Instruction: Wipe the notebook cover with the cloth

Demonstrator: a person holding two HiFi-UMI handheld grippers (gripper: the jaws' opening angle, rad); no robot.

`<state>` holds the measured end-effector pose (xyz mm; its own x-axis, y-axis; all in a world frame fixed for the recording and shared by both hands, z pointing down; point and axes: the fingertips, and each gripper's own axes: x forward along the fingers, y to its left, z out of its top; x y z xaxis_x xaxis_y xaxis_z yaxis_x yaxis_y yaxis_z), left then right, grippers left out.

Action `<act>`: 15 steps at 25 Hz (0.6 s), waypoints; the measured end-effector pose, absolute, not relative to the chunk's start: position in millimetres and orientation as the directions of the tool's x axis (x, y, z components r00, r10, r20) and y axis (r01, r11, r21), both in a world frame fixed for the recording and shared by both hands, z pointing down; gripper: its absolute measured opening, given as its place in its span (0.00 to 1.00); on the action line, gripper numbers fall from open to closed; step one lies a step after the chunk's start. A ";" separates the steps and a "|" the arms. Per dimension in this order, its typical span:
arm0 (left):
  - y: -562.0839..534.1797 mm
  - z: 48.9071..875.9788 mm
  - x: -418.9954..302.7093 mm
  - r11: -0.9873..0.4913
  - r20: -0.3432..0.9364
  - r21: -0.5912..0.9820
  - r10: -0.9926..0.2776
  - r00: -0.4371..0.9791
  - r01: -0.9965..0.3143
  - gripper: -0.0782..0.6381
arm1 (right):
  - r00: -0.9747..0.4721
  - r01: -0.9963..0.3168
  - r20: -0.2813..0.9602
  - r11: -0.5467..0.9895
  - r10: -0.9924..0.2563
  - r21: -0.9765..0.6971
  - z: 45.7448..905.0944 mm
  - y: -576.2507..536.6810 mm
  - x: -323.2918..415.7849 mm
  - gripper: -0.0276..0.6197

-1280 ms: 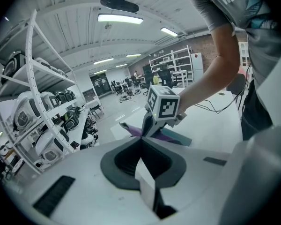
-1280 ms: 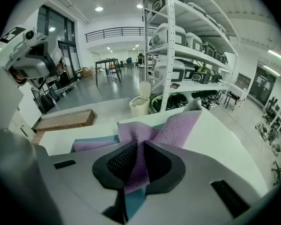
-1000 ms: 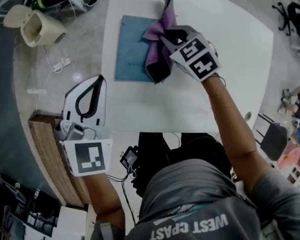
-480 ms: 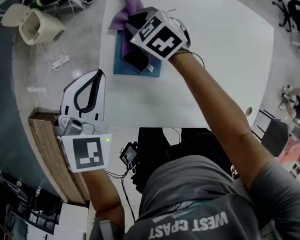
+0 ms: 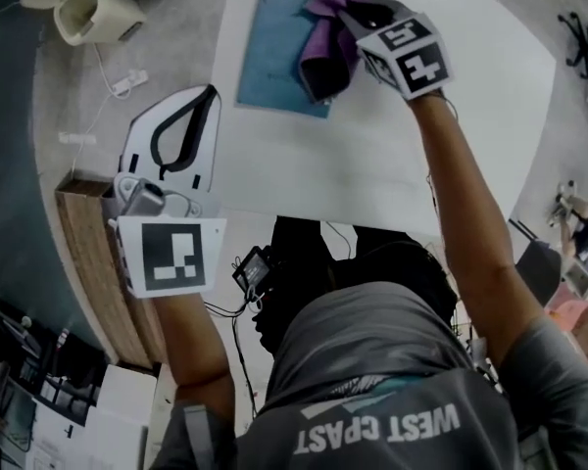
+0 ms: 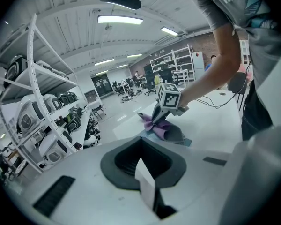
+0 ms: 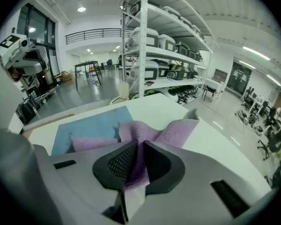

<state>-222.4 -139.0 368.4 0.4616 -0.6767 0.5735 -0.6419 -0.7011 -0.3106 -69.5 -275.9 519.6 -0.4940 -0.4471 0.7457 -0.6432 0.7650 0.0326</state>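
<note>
A blue notebook (image 5: 269, 52) lies flat on the white table (image 5: 421, 164), at its far left part. My right gripper (image 5: 321, 67) is shut on a bunched purple cloth (image 5: 335, 13) and presses it onto the notebook's right half. In the right gripper view the cloth (image 7: 178, 125) sits pinched between the jaws and spreads over the notebook (image 7: 93, 123). My left gripper (image 5: 171, 155) hangs off the table's left side with its jaws together and nothing in them. The left gripper view shows the cloth (image 6: 154, 124) under the right hand.
A beige bin (image 5: 93, 8) and a power strip (image 5: 127, 83) lie on the floor to the left. A wooden panel (image 5: 88, 262) stands below my left gripper. Shelves of machines (image 7: 164, 36) rise beyond the table. A chair (image 5: 534, 262) stands at the right.
The right gripper swept the cloth left across the notebook, then back to its right half. The left gripper has stayed where it was.
</note>
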 end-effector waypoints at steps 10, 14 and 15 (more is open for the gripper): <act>-122.9 330.0 -199.9 -0.693 0.551 -0.368 -0.700 0.454 -0.620 0.11 | -0.436 -0.760 0.723 0.649 -0.536 0.023 496.3 -250.6 20.7 0.15; -111.0 309.0 -188.7 -0.678 0.538 -0.400 -0.718 0.441 -0.616 0.11 | -0.350 -0.803 0.766 0.593 -0.539 0.051 499.7 -223.4 90.7 0.15; -108.7 305.1 -187.8 -0.675 0.535 -0.406 -0.722 0.438 -0.616 0.11 | -0.329 -0.811 0.781 0.582 -0.531 0.054 503.5 -217.0 105.5 0.15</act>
<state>-187.8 -108.7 305.1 0.4385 -0.7220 0.5352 -0.6162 -0.6750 -0.4058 105.5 -217.0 503.5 -0.3287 -0.5312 0.7808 -0.8113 0.5820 0.0544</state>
